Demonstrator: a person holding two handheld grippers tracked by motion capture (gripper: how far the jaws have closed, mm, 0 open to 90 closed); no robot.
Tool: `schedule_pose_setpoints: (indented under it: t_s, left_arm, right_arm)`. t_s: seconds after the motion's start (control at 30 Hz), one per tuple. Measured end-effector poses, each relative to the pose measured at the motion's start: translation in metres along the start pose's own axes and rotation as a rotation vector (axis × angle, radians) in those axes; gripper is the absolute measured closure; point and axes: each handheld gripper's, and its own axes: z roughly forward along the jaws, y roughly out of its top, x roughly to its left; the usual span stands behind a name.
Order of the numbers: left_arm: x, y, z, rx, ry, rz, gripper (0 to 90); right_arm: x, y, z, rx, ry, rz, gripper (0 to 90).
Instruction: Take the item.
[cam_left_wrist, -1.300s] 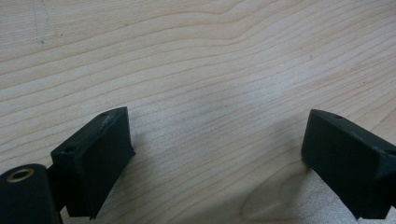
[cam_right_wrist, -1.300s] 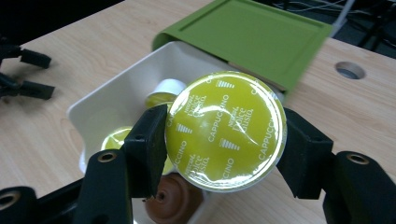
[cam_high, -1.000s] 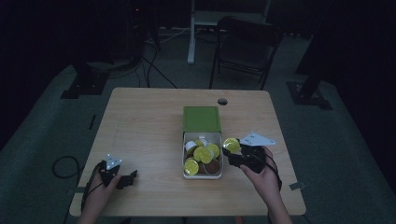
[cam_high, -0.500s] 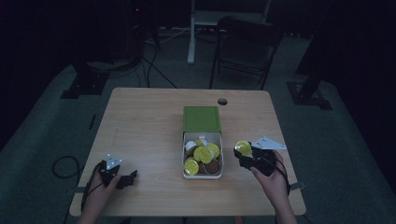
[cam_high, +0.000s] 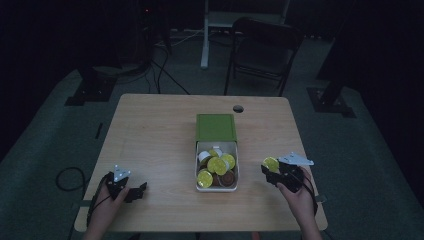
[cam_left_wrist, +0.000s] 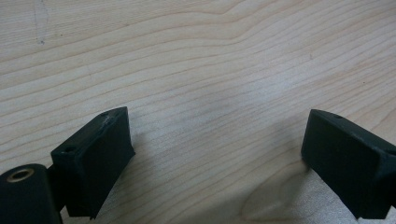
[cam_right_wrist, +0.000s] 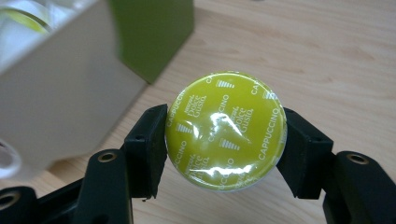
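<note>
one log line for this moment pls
right claw: shut on pod, right of box | left claw: open, empty, on table

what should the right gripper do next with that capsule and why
Probably lower it to the bare table and let go. The right gripper is clamped on the green-lidded capsule, clear of the box, which holds more capsules.

Dark studio: stand bases, floor cables
</note>
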Motion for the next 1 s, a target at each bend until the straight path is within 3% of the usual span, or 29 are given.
schedule_pose_setpoints:
  t_s: [0.47,1.0]
  left_arm:
    - [0.0,0.0,0.0,0.0,0.0,0.0,8.8]
    - [0.0,0.0,0.0,0.0,0.0,0.0,8.8]
  right_arm:
    - [-0.033,-0.032,0.007,0.062,-0.072,0.051,39.9]
    - [-0.049,-0.054,-0.002,0.086,-0.096,0.085,39.9]
